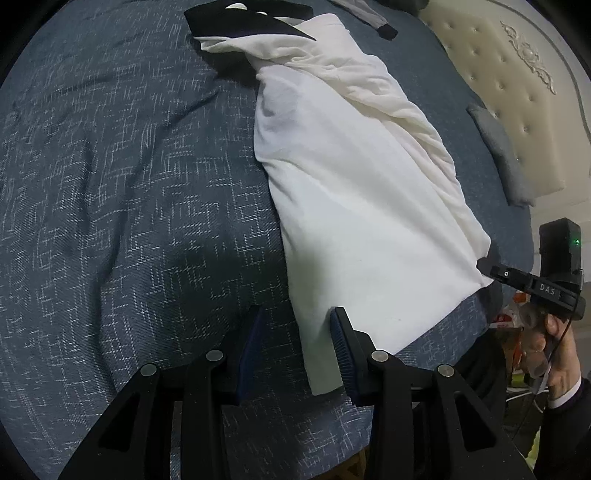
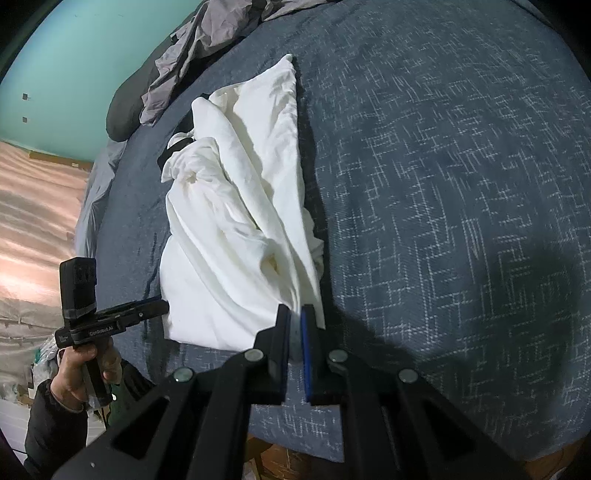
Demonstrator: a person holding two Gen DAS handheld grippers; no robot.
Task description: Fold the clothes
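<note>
A white garment (image 1: pixel 351 177) lies lengthwise and loosely folded on the blue patterned bedspread (image 1: pixel 129 184). My left gripper (image 1: pixel 298 312) stands open at the garment's near left corner. That corner lies between the jaws, against the right pad (image 1: pixel 341 350), and the pads do not press on it. My right gripper (image 2: pixel 295 310) is shut on the other near corner of the white garment (image 2: pixel 236 221), which bunches into folds at the pads. In the left wrist view the right gripper (image 1: pixel 484 266) touches the garment's edge. The left gripper (image 2: pixel 164 306) shows at the cloth's left side in the right wrist view.
A black garment (image 1: pixel 240 18) lies at the white one's far end. A cream tufted headboard (image 1: pixel 517 92) and a grey pillow (image 1: pixel 502 155) stand to the right. Grey clothes (image 2: pixel 207 44) and a dark pillow (image 2: pixel 125 110) lie at the far side. The bed's edge runs just below both grippers.
</note>
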